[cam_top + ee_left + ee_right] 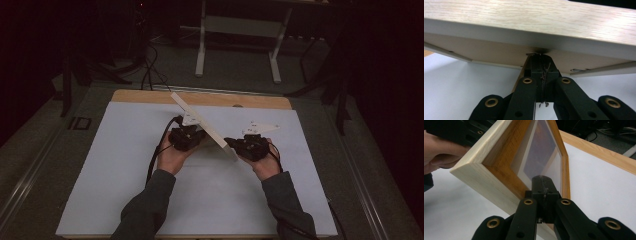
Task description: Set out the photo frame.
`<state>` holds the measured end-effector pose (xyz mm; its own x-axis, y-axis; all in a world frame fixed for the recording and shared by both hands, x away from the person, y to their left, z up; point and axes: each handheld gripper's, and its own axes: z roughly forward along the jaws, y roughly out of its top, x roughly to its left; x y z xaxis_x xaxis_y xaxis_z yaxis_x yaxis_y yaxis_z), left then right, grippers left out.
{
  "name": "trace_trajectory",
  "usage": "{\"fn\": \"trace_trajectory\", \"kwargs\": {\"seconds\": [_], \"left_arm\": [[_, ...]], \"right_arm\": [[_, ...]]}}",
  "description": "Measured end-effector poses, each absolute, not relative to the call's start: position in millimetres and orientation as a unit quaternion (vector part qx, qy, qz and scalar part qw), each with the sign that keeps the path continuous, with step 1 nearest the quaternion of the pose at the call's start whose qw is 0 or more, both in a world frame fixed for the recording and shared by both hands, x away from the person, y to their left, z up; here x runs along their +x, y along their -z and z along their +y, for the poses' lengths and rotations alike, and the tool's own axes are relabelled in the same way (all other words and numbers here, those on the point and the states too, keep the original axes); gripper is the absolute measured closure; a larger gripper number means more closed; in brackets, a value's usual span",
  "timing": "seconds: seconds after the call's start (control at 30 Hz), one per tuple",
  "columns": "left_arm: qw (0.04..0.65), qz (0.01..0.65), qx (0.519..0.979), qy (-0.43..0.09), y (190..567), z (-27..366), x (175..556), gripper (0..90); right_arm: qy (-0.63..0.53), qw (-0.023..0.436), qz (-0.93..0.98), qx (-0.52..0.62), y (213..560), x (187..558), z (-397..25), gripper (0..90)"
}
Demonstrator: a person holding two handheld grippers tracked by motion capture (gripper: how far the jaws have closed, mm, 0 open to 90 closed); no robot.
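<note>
Above the white tabletop (125, 190), seen from the high view, I hold a light wooden picture frame (200, 122) tilted on edge between my two hands, its long side running from the far left down toward the near right. My left hand-held gripper (192, 136) sits against the frame's left face near its middle, and my right hand-held gripper (235, 145) meets the frame's near lower end; both forearms come in from below in grey sleeves (150, 205). Along my left hand-held gripper (541, 56), its own view shows the black jaws pressed together with their tips at the frame's brown backing board (486, 51), beneath the pale oak-grain edge (524, 15); I cannot tell whether they pinch anything there. Along my right hand-held gripper (544, 182), its own view shows the jaws clenched on the inner rim at the frame's front, beside the glazed picture (541, 152), with a mitred corner of the frame (471, 167) at left and my other hand (441, 150) behind it.
</note>
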<state>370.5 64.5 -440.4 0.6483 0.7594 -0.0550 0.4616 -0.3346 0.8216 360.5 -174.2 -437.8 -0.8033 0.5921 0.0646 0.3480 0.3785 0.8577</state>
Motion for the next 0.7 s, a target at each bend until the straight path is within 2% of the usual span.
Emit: {"fn": "trace_trajectory", "kwargs": {"seconds": [0.7], "left_arm": [[0.436,0.375,0.801,-0.165,441,64,372,90.0]], "right_arm": [[-0.473,0.126,0.831,0.265,435,349,-169,90.0]]}}
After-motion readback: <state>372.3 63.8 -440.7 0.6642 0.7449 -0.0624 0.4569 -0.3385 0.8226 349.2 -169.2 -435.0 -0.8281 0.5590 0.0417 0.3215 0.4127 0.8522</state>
